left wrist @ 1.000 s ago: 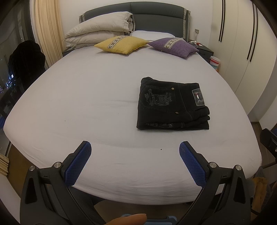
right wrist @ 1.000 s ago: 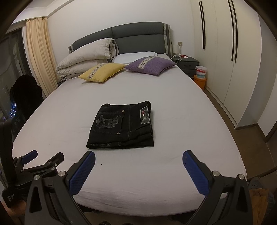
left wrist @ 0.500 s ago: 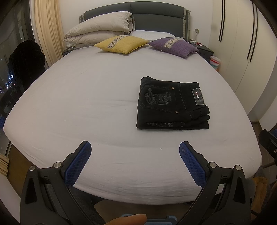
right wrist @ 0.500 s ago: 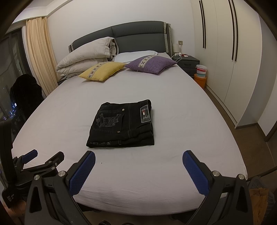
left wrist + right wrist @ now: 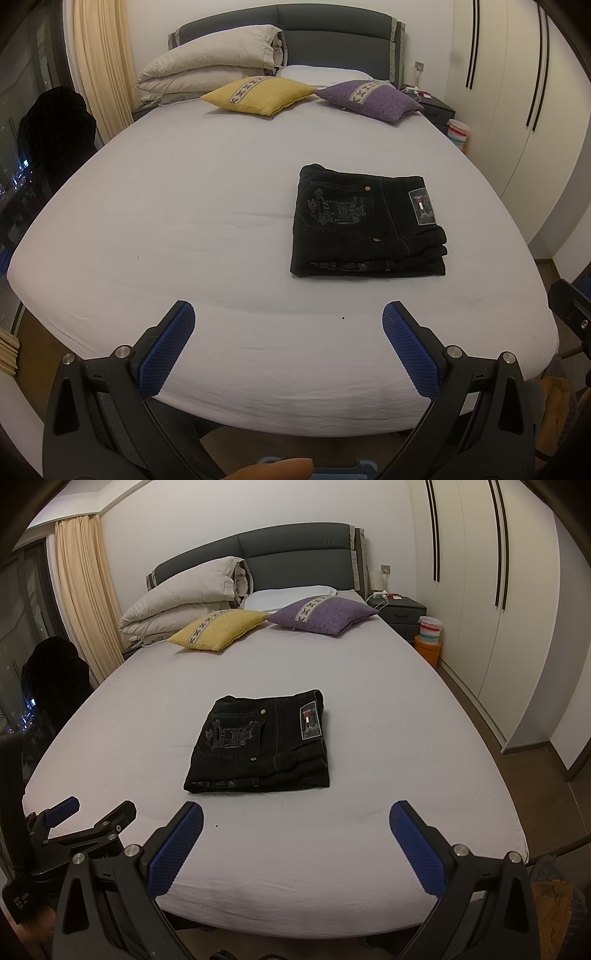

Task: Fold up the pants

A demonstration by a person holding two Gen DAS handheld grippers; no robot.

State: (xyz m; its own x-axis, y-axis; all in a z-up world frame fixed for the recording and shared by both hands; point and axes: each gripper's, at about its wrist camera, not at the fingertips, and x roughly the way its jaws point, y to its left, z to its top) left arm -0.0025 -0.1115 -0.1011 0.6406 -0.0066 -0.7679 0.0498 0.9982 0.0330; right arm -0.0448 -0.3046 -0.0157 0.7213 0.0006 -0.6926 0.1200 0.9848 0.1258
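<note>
Looking across the bed (image 5: 184,221), I see the white sheet bare except for the pillows at the far end and the pants (image 5: 365,221), which lie folded into a compact black rectangle right of centre, toward the near edge. I judge the folding done or nearly so. The denim looks thick and fairly heavy, soft enough to bend yet stiff enough to hold its creases. The stacked layers could slide apart, so I would take hold at the near folded edge, pinching all layers together, not the loose waistband corner on the right.

My left gripper (image 5: 288,325) hangs over the near edge of the bed, fingers spread wide and empty; my right gripper (image 5: 295,823) is the same, holding nothing.

The right wrist view shows the left gripper's body at its lower left, plus an orange bin (image 5: 427,649) beside the nightstand. The left view shows only a striped tub (image 5: 458,132) there.
</note>
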